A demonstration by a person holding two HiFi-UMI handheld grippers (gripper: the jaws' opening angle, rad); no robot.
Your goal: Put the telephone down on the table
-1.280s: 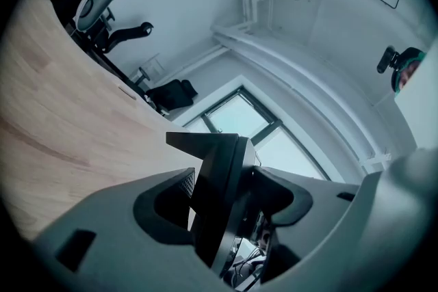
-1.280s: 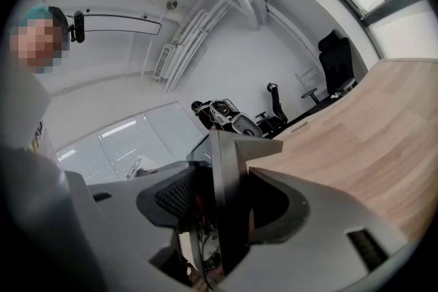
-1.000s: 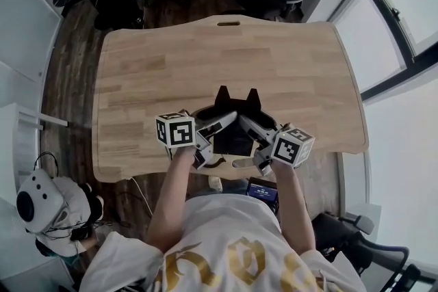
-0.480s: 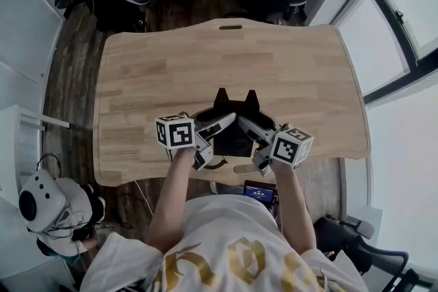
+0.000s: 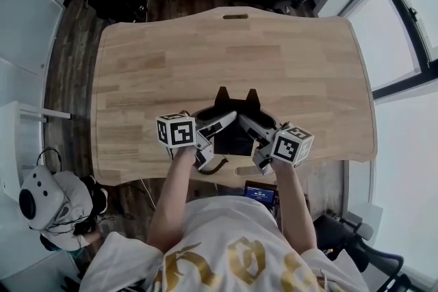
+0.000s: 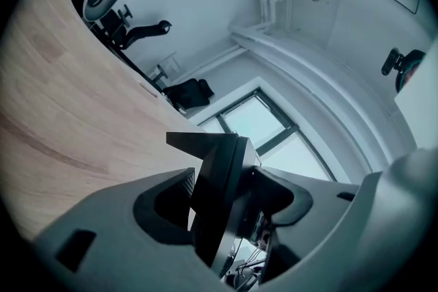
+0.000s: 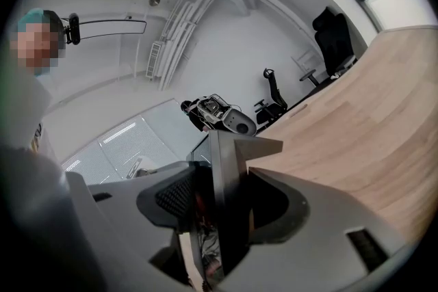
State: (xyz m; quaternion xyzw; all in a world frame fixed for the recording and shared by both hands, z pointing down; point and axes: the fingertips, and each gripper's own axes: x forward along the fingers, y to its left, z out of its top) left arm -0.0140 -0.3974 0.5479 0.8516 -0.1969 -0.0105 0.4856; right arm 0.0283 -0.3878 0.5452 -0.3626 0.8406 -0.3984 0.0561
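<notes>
My left gripper (image 5: 220, 124) and right gripper (image 5: 252, 125) each clamp the telephone (image 5: 233, 140), jaws wide. It's by the table's (image 5: 205, 58) near edge.

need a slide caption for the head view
Left gripper and right gripper clamp a black angular telephone between them over the near edge of a light wooden table.

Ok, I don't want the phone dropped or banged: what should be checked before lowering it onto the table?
1. Left hand-held gripper clamped on the black plastic telephone: ok.
2. Right hand-held gripper clamped on it too: ok.
3. Light wooden table bare around the telephone: ok.
4. Telephone's underside touching the table: cannot tell.
5. Dark cord at the table's near edge unsnagged: cannot tell.
</notes>
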